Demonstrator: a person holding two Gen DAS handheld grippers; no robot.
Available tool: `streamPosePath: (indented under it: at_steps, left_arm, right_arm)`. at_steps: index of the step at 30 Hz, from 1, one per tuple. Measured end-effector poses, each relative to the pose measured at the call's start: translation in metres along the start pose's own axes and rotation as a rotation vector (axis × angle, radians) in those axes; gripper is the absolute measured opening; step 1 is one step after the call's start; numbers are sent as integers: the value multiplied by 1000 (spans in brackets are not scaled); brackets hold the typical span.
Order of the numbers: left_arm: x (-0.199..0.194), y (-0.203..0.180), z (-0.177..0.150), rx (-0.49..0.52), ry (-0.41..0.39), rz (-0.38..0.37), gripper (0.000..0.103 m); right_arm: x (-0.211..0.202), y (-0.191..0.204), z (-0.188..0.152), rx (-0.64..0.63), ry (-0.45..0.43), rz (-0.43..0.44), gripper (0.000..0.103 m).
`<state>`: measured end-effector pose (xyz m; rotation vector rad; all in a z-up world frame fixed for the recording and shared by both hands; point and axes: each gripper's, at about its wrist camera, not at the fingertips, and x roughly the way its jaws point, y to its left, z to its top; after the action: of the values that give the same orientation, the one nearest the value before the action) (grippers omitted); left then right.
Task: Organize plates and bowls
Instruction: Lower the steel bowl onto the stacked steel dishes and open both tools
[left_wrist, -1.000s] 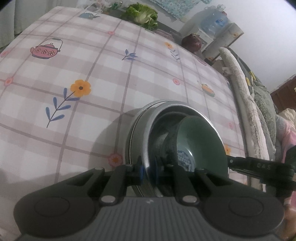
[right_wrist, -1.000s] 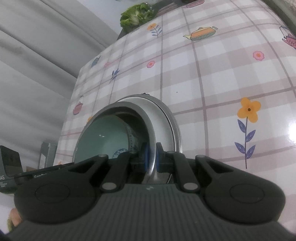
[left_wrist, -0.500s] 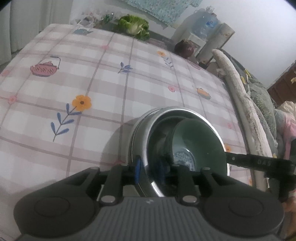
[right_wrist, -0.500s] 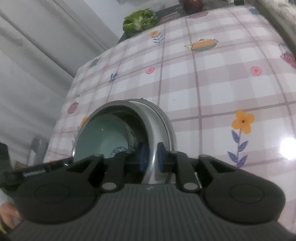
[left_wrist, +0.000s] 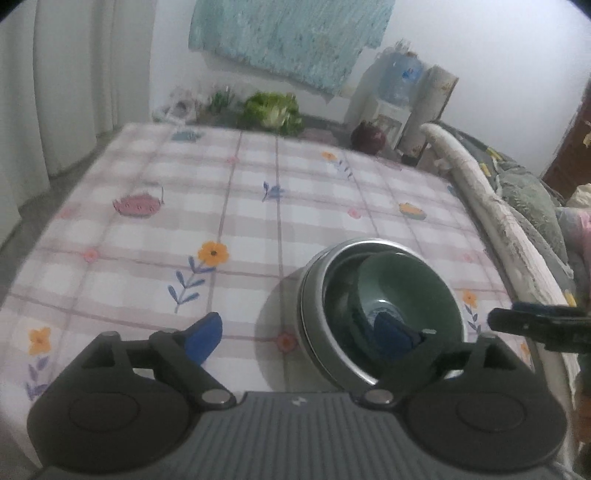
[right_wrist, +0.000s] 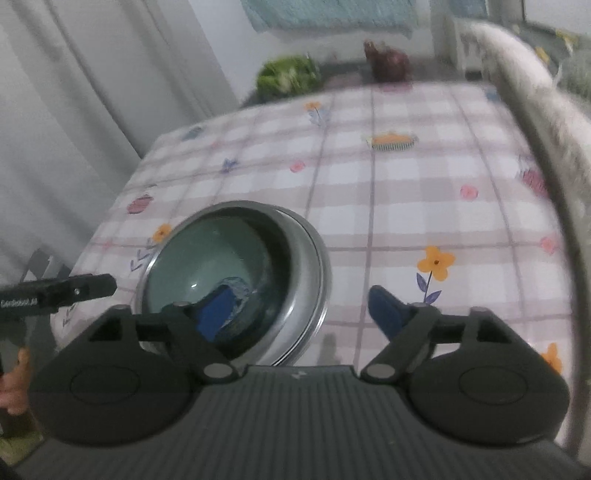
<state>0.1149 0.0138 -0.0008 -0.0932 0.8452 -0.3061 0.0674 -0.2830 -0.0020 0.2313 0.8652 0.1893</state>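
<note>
Both jaws sprung wide apart, just opened off the steel rim: left gripper (left_wrist: 297, 338), right gripper (right_wrist: 301, 312). Released now, steel bowl (left_wrist: 312, 295) with green bowl (left_wrist: 410, 291) nested, on tablecloth (left_wrist: 258, 206) at four o'clock. Stacking apparently finished.

A lived-in home room: a table under a checked, flower-and-teapot tablecloth (left_wrist: 258, 206) fills the centre, a water dispenser (left_wrist: 400, 88) stands at upper right, pale curtains (left_wrist: 55, 81) hang at left, and leafy greens (left_wrist: 273, 110) lie top centre.
</note>
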Motion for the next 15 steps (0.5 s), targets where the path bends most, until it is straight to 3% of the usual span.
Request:
streamPosePath:
  at_steps: [5,11,15]
  left_arm:
    - [-31,-16,-15,84,-95,26,103]
    - [-50,-31,-31,108,-115,90,103]
    - [-62,-38,-41,139,-146,152,103]
  right_arm:
    - [-38,31,-21,-149,-115,-64,102]
    - [-61,65,-49,-303,-194,-172,102]
    - [-66,82,-64,-324,-204,-211,102]
